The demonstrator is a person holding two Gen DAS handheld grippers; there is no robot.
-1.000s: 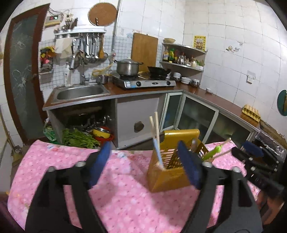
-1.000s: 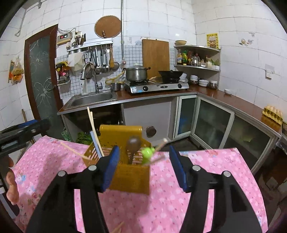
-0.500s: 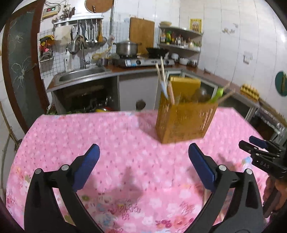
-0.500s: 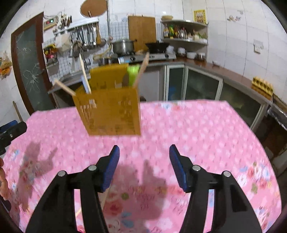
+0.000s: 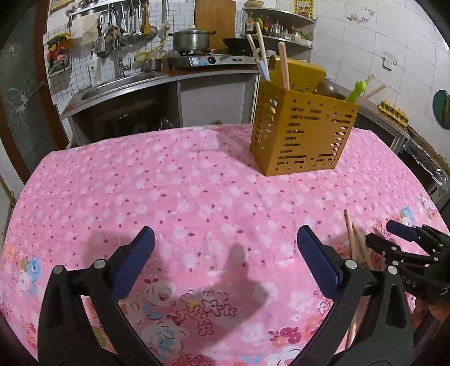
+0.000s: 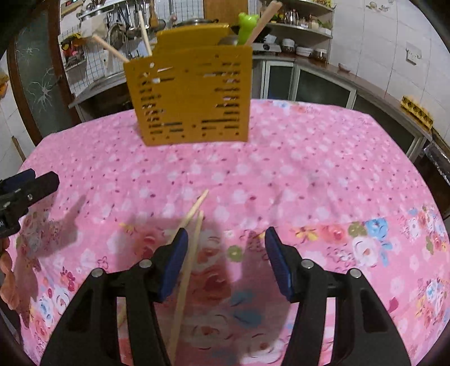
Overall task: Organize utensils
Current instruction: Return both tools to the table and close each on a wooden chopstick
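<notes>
Your right gripper (image 6: 225, 263) hangs low over the pink floral tablecloth (image 6: 309, 174), fingers spread wide and grasping nothing, with two wooden chopsticks (image 6: 188, 253) lying loose on the cloth at lower centre of the right wrist view. One stick runs just inside your left-hand finger; the other is partly hidden behind it, so you cannot tell whether it touches the pad. The pair lies nearly in line with the fingers, not across them, which would suit a pinch along the shaft poorly; a turn of the wrist looks needed before you close.

The yellow perforated utensil holder (image 6: 194, 93) stands upright at upper centre of that view, well apart from the chopsticks. It already carries several wooden sticks, a green frog-topped utensil (image 6: 247, 24) and a dark rounded item too hidden to name. They lean outward against the rim because the box is tall and open-topped.

Your left gripper (image 5: 225, 253) is likewise released and wide, hovering above bare cloth in the lower half of the left wrist view, holding nothing. From there the holder (image 5: 303, 132) sits at upper right, and the chopsticks (image 5: 355, 242) show at right, beside your right gripper (image 5: 393, 239). The loose pair appears to be what remains to go into the holder.
</notes>
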